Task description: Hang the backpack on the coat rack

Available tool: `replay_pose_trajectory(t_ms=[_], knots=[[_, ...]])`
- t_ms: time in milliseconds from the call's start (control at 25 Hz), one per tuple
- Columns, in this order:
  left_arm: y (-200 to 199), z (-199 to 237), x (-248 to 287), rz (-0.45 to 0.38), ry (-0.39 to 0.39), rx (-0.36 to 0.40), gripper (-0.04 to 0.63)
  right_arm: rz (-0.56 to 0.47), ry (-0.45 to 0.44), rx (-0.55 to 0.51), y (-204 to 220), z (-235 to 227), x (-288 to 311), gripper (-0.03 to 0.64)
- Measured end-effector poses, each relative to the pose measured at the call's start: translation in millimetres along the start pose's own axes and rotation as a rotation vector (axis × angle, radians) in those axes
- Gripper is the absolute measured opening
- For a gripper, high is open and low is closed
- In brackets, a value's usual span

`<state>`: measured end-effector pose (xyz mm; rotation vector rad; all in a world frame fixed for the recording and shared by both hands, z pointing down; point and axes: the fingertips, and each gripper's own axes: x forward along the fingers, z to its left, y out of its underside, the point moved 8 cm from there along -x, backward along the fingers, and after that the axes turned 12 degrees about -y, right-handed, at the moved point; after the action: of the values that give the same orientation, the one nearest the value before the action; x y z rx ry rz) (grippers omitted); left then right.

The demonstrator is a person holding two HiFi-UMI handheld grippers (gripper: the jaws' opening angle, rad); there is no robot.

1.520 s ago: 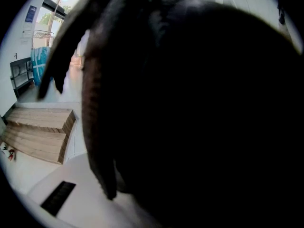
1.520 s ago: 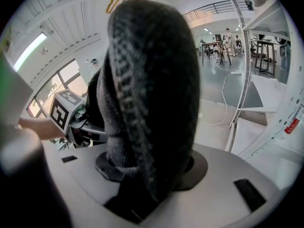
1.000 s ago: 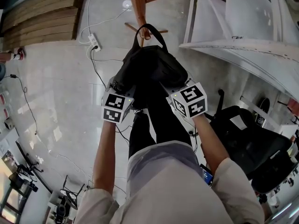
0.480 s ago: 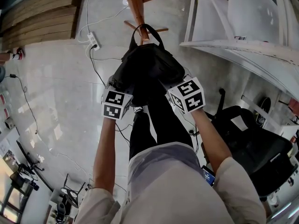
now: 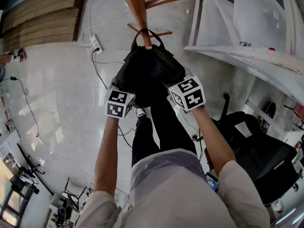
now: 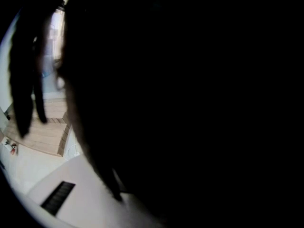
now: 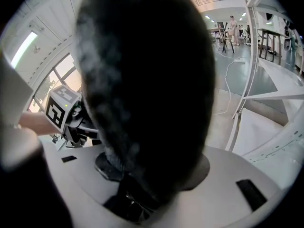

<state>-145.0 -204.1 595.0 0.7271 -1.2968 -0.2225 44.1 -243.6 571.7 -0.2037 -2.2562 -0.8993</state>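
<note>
The black backpack (image 5: 149,70) hangs in front of me, its top handle loop (image 5: 147,33) passed over a peg of the wooden coat rack (image 5: 135,6). My left gripper (image 5: 118,99) holds the bag's left side and my right gripper (image 5: 185,91) its right side. The fabric hides both sets of fingertips. In the left gripper view the dark backpack (image 6: 190,103) fills nearly everything, with a strap (image 6: 23,94) dangling at the left. In the right gripper view the backpack (image 7: 147,89) bulges up from between the jaws, and the left gripper's marker cube (image 7: 59,106) shows beyond it.
A power strip (image 5: 96,42) and cables lie on the pale floor left of the rack. At the right is a white frame table (image 5: 237,46), with a black office chair (image 5: 256,151) below it. Wooden decking (image 5: 42,13) lies at the upper left.
Both grippers and the backpack have sunk a little together. The handle loop has settled lower around the rack's peg.
</note>
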Motion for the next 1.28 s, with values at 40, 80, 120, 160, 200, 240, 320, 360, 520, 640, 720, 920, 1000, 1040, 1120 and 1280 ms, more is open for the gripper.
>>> replay_pose_trajectory(t_ms=[40, 80, 120, 160, 200, 240, 320, 360, 520, 640, 720, 920, 1000, 1040, 1120, 1280], knots=[[0, 2, 2, 0.003, 0.0, -0.003, 0.15, 0.006, 0.0, 0.0, -1, -2, 2, 0.198], [0, 3, 4, 0.006, 0.0, -0.005, 0.15, 0.011, 0.001, 0.0, -2, -4, 4, 0.199], [1, 4, 7, 0.008, -0.001, -0.008, 0.152, 0.014, 0.002, 0.002, -2, -6, 6, 0.199], [2, 5, 9, 0.011, -0.002, -0.009, 0.152, 0.016, 0.002, 0.004, -2, -7, 8, 0.201], [3, 6, 11, 0.015, -0.004, -0.01, 0.152, 0.018, 0.002, 0.007, -2, -9, 10, 0.201], [4, 7, 12, 0.019, -0.006, -0.01, 0.153, 0.02, 0.002, 0.01, -1, -10, 12, 0.202], [4, 9, 17, 0.027, -0.008, -0.01, 0.155, 0.024, 0.004, 0.018, -1, -14, 16, 0.202], [4, 11, 20, 0.03, -0.009, -0.011, 0.155, 0.026, 0.006, 0.022, -2, -16, 18, 0.204], [4, 17, 28, 0.043, -0.014, -0.011, 0.158, 0.033, 0.011, 0.036, -3, -23, 26, 0.206], [2, 22, 33, 0.048, -0.02, -0.005, 0.161, 0.033, 0.012, 0.044, -5, -28, 32, 0.207], [1, 26, 36, 0.05, -0.025, -0.004, 0.164, 0.035, 0.014, 0.049, -7, -32, 35, 0.209], [-4, 30, 44, 0.057, -0.034, 0.002, 0.169, 0.037, 0.023, 0.056, -12, -40, 40, 0.212], [-4, 31, 47, 0.061, -0.036, -0.004, 0.17, 0.042, 0.026, 0.058, -14, -44, 42, 0.212], [-4, 32, 49, 0.063, -0.038, -0.007, 0.172, 0.044, 0.027, 0.059, -14, -45, 44, 0.212], [-5, 34, 53, 0.063, -0.043, -0.01, 0.173, 0.046, 0.031, 0.064, -16, -49, 46, 0.215], [-4, 36, 60, 0.056, -0.051, -0.006, 0.178, 0.043, 0.039, 0.065, -17, -56, 49, 0.218]])
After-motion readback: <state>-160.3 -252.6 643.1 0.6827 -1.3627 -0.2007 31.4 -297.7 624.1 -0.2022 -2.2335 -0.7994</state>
